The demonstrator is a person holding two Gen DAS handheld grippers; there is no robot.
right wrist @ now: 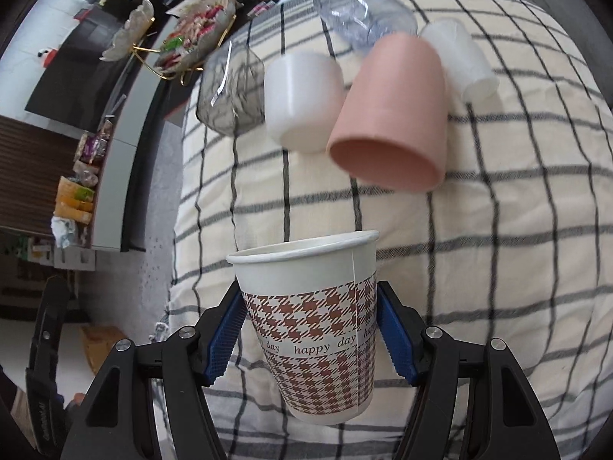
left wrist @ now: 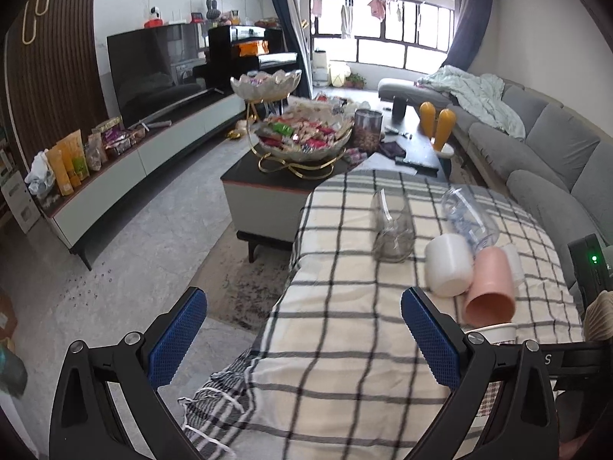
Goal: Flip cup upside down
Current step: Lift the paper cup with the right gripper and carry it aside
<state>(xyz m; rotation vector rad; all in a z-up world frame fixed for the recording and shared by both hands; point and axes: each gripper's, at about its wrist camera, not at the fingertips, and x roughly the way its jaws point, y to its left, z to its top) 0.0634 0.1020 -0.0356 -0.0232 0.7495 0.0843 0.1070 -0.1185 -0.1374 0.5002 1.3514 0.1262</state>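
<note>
My right gripper (right wrist: 308, 341) is shut on a paper cup (right wrist: 314, 318) with a brown houndstooth print and "happy day" lettering. The cup is held above the checked cloth (right wrist: 498, 268), rim up and tilted slightly. Its rim (left wrist: 492, 332) shows at the right in the left wrist view. My left gripper (left wrist: 304, 341) is open and empty, low over the near left part of the cloth (left wrist: 345, 345).
On the cloth lie a pink cup (right wrist: 394, 115), a white cup (right wrist: 302, 96), a clear glass (right wrist: 233, 92), a clear plastic bottle (right wrist: 360, 11) and a small white cup (right wrist: 467, 61). A coffee table with snack bowls (left wrist: 302, 134) stands beyond, a grey sofa (left wrist: 544, 145) at right.
</note>
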